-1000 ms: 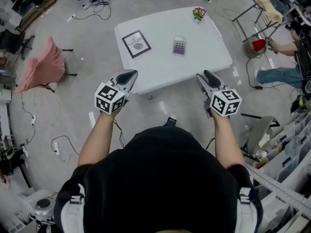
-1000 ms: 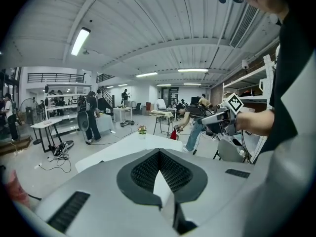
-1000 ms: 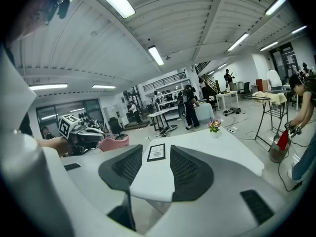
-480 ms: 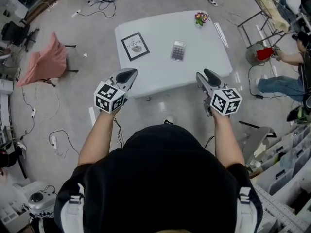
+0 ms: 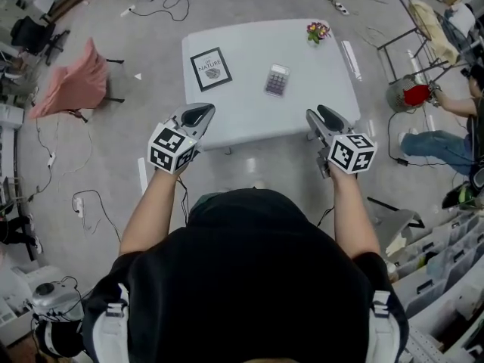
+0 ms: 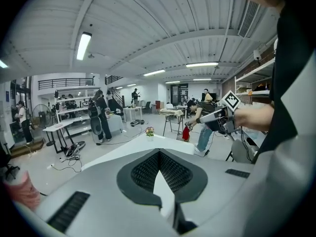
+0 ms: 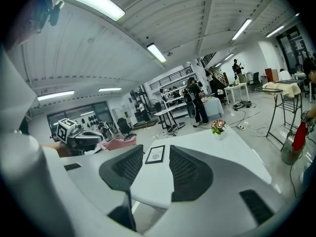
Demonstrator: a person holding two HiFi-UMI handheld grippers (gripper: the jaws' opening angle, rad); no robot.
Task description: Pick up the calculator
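Note:
The calculator (image 5: pixel 277 80) is grey and lies flat near the middle of the white table (image 5: pixel 249 116). Both grippers hover over the floor short of the table's near edge, well apart from the calculator. My left gripper (image 5: pixel 198 115) points at the near left corner; its pads (image 6: pixel 143 169) meet at the tip with nothing between them (image 6: pixel 159 153). My right gripper (image 5: pixel 327 117) points at the near right corner, and its jaws stand open (image 7: pixel 156 150) and empty. Neither gripper view shows the calculator.
On the table are a framed picture (image 5: pixel 211 68), a small pot of flowers (image 5: pixel 318 31) and a white bar (image 5: pixel 352 59). A pink-draped chair (image 5: pixel 72 85) stands left, with cables on the floor. A seated person (image 5: pixel 442 127) and a metal rack (image 5: pixel 423 21) are right.
The person has stepped a little toward the table, so it sits slightly lower and nearer in the head view. Both grippers keep their pose and jaw state.

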